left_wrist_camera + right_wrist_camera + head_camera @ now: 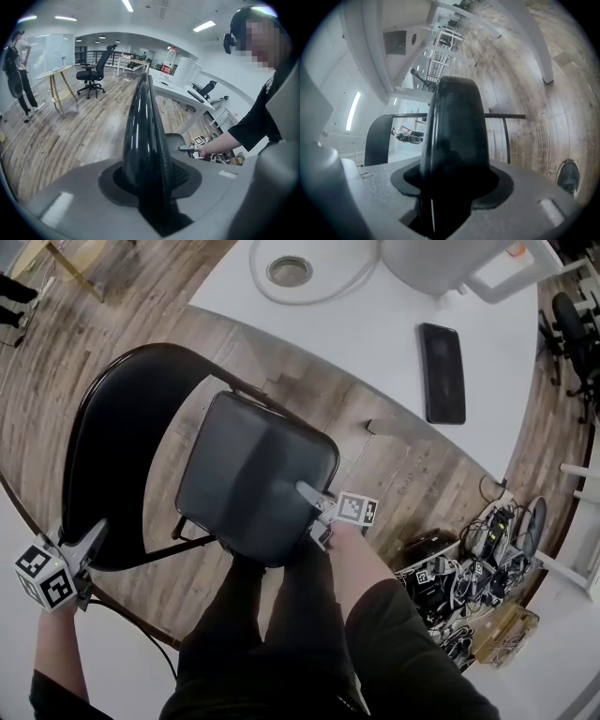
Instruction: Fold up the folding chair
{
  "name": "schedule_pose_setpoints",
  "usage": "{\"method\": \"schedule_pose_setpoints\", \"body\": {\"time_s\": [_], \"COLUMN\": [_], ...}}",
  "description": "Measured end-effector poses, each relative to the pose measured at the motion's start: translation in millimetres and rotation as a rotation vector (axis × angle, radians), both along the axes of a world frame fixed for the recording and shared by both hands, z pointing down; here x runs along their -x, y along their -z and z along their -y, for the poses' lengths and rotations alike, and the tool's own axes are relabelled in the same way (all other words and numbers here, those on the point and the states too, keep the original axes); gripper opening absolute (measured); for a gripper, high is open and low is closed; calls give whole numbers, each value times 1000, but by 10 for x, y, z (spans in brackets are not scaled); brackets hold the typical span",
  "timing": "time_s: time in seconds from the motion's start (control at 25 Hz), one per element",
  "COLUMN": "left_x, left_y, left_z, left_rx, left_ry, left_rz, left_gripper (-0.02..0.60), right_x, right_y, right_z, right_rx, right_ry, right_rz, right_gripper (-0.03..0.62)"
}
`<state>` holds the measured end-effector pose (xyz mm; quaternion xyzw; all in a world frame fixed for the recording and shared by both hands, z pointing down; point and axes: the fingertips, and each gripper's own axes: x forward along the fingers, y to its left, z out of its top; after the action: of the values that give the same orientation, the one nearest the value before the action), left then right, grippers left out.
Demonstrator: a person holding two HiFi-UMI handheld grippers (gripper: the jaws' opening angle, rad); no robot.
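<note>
Head view: the chair (127, 442) stands on a wood floor (412, 474) beside a white table (375, 334), with the left gripper (94, 535) at its backrest (112, 474) rim and the right gripper (309, 495) at its seat (253, 474) edge. Left gripper view: the jaws pinch the backrest. Right gripper view: the jaws pinch the seat.
</note>
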<state>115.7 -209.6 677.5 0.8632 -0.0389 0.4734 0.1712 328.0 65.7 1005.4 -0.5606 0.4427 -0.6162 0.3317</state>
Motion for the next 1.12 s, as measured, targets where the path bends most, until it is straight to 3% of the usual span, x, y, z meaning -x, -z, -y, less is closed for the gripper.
{"method": "schedule_pose_setpoints", "body": {"time_s": [1.12], "left_x": [-1], "left_y": [290], "left_z": [-435], "left_rx": [27], "left_ry": [-89], "left_rz": [31], "left_gripper": [64], "right_x": [261], "right_y": [560], "right_z": [46], "right_rx": [100], "right_ry": [-76], "right_rz": [-17], "right_gripper": [216]}}
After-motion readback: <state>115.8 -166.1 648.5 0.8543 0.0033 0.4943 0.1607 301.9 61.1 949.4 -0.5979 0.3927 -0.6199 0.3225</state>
